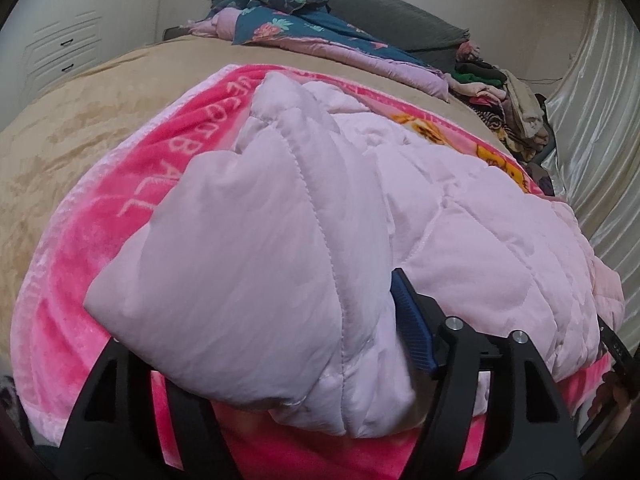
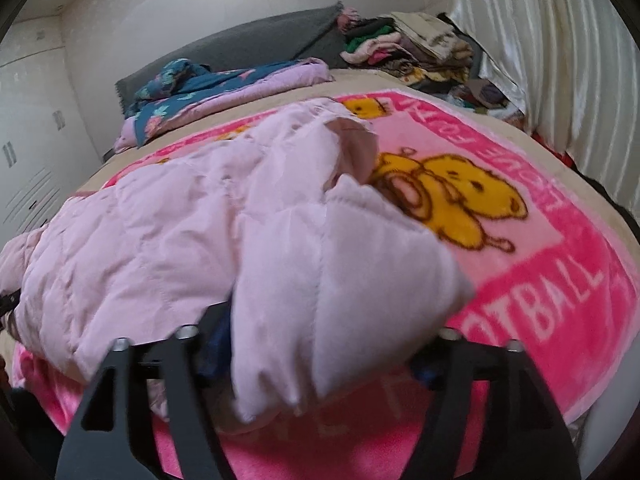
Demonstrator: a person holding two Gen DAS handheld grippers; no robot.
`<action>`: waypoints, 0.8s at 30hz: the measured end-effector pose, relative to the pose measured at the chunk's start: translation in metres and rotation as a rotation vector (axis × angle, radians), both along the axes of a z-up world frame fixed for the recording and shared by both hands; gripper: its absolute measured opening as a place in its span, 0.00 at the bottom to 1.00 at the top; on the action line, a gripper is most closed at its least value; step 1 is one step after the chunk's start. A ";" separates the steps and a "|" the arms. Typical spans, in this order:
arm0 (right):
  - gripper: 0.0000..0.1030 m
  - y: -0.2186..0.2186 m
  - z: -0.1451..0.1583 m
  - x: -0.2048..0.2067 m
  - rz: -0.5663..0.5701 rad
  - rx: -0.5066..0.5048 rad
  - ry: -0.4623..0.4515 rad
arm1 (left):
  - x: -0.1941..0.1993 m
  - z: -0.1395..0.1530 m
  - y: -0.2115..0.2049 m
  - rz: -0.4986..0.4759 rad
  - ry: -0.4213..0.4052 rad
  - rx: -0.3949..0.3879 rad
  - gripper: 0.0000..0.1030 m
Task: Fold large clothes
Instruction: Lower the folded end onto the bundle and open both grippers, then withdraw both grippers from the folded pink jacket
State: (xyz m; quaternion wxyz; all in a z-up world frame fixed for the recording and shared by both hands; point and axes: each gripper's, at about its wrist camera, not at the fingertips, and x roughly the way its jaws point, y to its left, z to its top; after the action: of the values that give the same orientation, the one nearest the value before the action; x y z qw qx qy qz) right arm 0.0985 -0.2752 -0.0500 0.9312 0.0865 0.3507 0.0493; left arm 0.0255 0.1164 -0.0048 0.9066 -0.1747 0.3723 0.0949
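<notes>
Fingers of the left gripper [image 1: 264, 344] stand apart at the bottom of the left wrist view, with a fold of the pale pink quilted jacket [image 1: 248, 264] draped between them; only the blue pad [image 1: 412, 328] on the frame-right finger is visible, lying beside the fabric. Whether it presses cannot be told; the jaws read as released.

Right gripper [image 2: 316, 360]: fingers spread wide at the frame bottom, a jacket [image 2: 168, 232] corner bulging between them, blurred. Pads mostly hidden by cloth; no clamp seen, so released.

Jacket lies across the middle of both views on a bright pink blanket [image 2: 540, 292] printed with a yellow bear and white lettering, itself on a tan bedspread [image 1: 80, 120].

Upper frame: a dark floral quilt [image 1: 288, 16], a grey headboard [image 1: 392, 12], a heap of clothes [image 2: 404, 48] at upper right beside a white curtain [image 2: 552, 48].
</notes>
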 end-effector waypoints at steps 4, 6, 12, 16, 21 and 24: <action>0.93 -0.005 -0.006 0.001 -0.027 0.011 0.023 | 0.000 -0.004 0.000 0.010 0.015 -0.016 0.68; 0.95 -0.006 -0.007 0.000 -0.034 0.014 0.029 | -0.001 -0.003 0.000 0.017 0.022 -0.019 0.72; 0.96 -0.006 0.005 -0.009 -0.031 -0.009 0.025 | -0.008 0.003 -0.001 0.038 0.033 0.010 0.91; 0.96 -0.006 0.023 -0.026 -0.037 -0.032 -0.021 | -0.020 0.011 -0.007 0.040 0.022 0.035 0.91; 0.96 -0.001 0.048 -0.043 -0.010 -0.064 -0.088 | -0.034 0.027 -0.013 0.032 -0.008 0.060 0.91; 0.96 0.005 0.064 -0.054 0.013 -0.073 -0.130 | -0.041 0.034 -0.017 0.030 -0.023 0.065 0.91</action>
State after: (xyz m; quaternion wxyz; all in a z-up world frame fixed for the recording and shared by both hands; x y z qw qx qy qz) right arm 0.0446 -0.2704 0.0136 0.9542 0.0471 0.2916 0.0481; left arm -0.0153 0.0996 0.0296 0.9146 -0.1517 0.3557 0.1184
